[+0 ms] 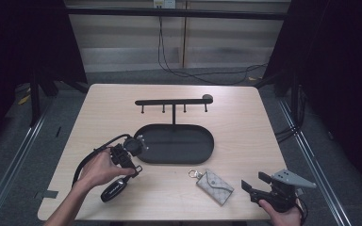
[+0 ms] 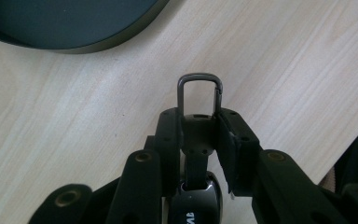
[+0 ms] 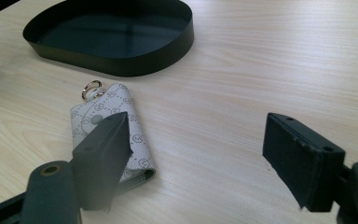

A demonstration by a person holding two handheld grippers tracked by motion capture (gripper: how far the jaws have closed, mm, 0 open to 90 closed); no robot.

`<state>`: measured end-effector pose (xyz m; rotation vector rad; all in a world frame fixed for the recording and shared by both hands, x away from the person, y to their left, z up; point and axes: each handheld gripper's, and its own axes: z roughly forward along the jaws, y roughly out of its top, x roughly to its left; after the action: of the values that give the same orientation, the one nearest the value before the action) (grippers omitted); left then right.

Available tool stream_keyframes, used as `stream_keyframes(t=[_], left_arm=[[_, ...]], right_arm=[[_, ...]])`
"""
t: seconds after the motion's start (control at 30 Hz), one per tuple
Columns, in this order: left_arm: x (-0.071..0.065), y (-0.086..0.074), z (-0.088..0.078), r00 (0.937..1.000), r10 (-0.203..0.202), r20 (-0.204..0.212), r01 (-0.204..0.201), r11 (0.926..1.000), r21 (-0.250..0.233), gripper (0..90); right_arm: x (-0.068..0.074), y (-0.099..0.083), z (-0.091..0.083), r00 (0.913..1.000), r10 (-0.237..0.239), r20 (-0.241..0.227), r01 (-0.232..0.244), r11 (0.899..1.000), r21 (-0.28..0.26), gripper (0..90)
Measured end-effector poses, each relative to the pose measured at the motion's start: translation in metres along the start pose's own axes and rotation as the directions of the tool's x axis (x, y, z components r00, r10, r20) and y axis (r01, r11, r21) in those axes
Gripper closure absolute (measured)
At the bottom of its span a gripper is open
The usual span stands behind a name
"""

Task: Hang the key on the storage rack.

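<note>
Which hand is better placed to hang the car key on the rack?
Left. The left gripper is shut on the car key by its clasp; the right gripper is open, holding nothing.

Black tray [image 1: 202, 155], hook rack [image 1: 173, 101], patterned pouch [image 1: 215, 186]

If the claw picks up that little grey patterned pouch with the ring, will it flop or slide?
The flat grey patterned fabric key pouch probably bends a little, since it looks soft and folded. It lies flat, so it shouldn't roll. Its small metal ring would likely dangle.
</note>
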<state>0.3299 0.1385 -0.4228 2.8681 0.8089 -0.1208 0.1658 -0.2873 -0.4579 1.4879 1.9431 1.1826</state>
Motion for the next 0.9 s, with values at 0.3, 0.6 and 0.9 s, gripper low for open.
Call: stream_keyframes(t=[0.3, 0.6, 0.9], left_arm=[[0.003, -0.001, -0.023, 0.9999, 0.001, 0.011, -0.001, 0.9998, -0.018, 70.8], [0.007, -0.002, -0.038, 0.9998, -0.020, 0.005, 0.020, 0.9986, -0.050, 70.8], [0.005, 0.003, -0.050, 0.9999, -0.010, 0.004, 0.010, 0.9989, -0.045, 70.8]], right_arm=[[0.000, 0.000, 0.000, 1.0000, 0.001, 0.003, -0.001, 1.000, -0.004, 23.2], [-0.001, 0.000, 0.000, 1.0000, 0.002, -0.001, -0.002, 1.000, -0.005, 23.2], [-0.001, 0.000, -0.001, 1.0000, 0.004, 0.004, -0.004, 1.000, -0.008, 23.4]])
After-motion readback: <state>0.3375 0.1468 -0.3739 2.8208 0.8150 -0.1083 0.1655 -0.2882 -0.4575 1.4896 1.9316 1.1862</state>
